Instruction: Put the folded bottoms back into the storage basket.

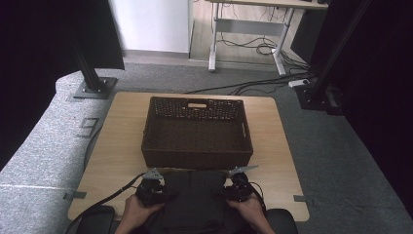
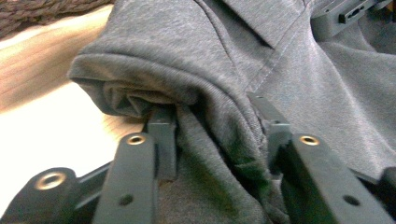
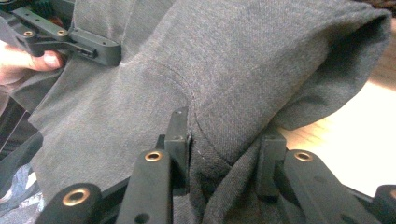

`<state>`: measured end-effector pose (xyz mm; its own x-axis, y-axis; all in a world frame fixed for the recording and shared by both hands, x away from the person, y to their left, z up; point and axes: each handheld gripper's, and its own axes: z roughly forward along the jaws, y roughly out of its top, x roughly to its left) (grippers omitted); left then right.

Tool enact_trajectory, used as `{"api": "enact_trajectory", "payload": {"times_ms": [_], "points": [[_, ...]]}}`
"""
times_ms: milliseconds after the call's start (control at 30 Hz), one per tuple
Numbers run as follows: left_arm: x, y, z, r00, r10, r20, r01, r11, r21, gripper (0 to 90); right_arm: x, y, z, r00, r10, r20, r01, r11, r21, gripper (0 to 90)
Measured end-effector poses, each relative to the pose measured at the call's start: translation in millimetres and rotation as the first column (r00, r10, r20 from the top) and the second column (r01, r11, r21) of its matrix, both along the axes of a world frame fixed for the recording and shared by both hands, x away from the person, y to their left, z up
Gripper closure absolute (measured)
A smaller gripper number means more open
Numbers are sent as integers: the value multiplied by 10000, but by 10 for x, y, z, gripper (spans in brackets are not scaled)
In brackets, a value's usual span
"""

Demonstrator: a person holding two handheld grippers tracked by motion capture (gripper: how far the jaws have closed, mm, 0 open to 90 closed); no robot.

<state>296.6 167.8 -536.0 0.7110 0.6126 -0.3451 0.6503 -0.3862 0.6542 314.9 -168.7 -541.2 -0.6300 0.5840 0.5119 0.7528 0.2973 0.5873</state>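
A dark grey folded garment (image 1: 195,200) lies at the near edge of the wooden table (image 1: 117,141), between the person's two hands. My left gripper (image 1: 155,187) sits at its left edge and my right gripper (image 1: 237,187) at its right edge. In the left gripper view the left gripper (image 2: 215,116) is shut on a bunched fold of the garment (image 2: 187,46). In the right gripper view the right gripper (image 3: 224,133) pinches a fold of the garment (image 3: 243,56) the same way. The left gripper (image 3: 70,39) lies across the cloth from it.
A dark brown wicker basket (image 1: 197,105), with nothing in it, stands just beyond the garment in the middle of the table. Bare wood lies to its left and right. Black stand posts (image 1: 90,73) and floor cables are beyond the table.
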Motion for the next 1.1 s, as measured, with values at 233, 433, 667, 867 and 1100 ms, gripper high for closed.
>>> {"api": "enact_trajectory", "payload": {"times_ms": [233, 433, 667, 867, 1100], "points": [[14, 39, 70, 9999, -94, 55, 96, 9988, -484, 651, -63, -19, 98, 9990, 15, 448, -27, 9997, 261, 667], [24, 90, 211, 9992, -79, 380, 113, 9958, -903, 654, -109, -13, 231, 9943, 20, 1067, -64, 9991, 411, 669], [39, 93, 420, 9965, -44, 835, 137, 9936, -1119, 658, -121, -26, 402, 9856, -30, 1694, -62, 9985, 537, 670], [67, 98, 563, 9937, -36, 1118, 174, 9923, -1226, 659, -112, -36, 545, 9772, -77, 2122, -56, 9981, 619, 670], [119, 93, 713, 9908, -80, 1352, 266, 9903, -1360, 660, -88, -44, 693, 9670, -96, 2545, -59, 9982, 600, 670]]}}
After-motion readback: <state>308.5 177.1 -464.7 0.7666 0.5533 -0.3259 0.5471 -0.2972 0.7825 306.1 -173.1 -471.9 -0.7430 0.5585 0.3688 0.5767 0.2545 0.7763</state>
